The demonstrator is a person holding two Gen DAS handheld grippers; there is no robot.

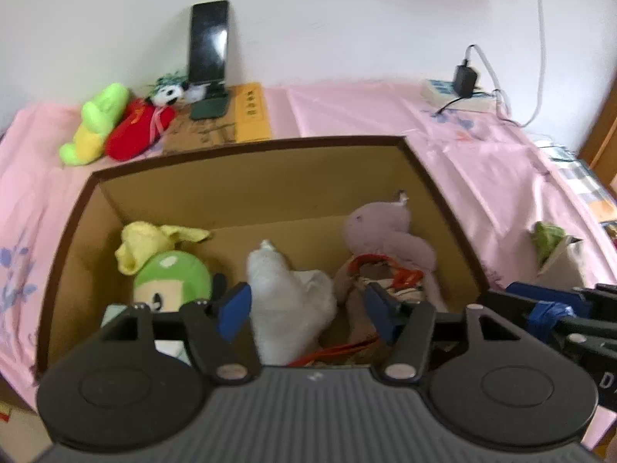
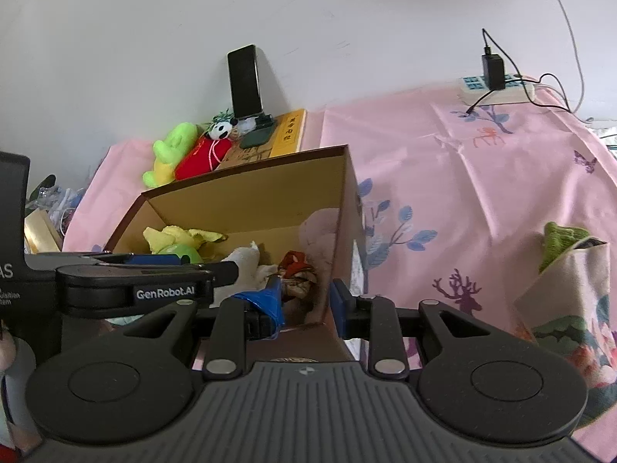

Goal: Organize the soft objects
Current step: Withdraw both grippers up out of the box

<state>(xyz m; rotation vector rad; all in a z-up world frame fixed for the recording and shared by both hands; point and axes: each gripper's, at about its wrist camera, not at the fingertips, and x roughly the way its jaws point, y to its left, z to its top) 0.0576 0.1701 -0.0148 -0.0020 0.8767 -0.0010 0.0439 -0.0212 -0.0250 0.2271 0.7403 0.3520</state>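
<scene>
Soft toys lie in an open cardboard box (image 1: 246, 189) on a pink printed sheet (image 1: 347, 112). Directly ahead of the left gripper (image 1: 306, 308), between its blue pads, lies a white plush (image 1: 287, 297), limp and crumpled, with one pointed end toward the far wall of the box. The jaws stand wide apart around it; the pads sit at or just beside the toy's sides, and whether they touch it cannot be told. To the left of that gripper a green-headed doll (image 1: 171, 279) with a pale face shows just past the left pad, and a floppy yellow cloth toy (image 1: 154, 243) lies beyond it. To the right, a greyish-lilac long-limbed plush (image 1: 385, 231) in a red-trimmed outfit leans toward the right wall.

The right gripper (image 2: 306, 301) straddles the near right corner of the box: one blue pad inside, the other outside the wall, jaws parted with the cardboard between them. I cannot tell whether they pinch it.

Well beyond both grippers, by the wall, a lime-green plush (image 1: 96, 123), a red plush (image 1: 135, 131) and a small panda (image 1: 167, 94) lie beside a phone (image 1: 208, 42) on a stand. To the right a power strip (image 1: 455, 94) holds a black charger, and a green knitted item (image 2: 563, 241) pokes from a printed bag (image 2: 570, 308).
</scene>
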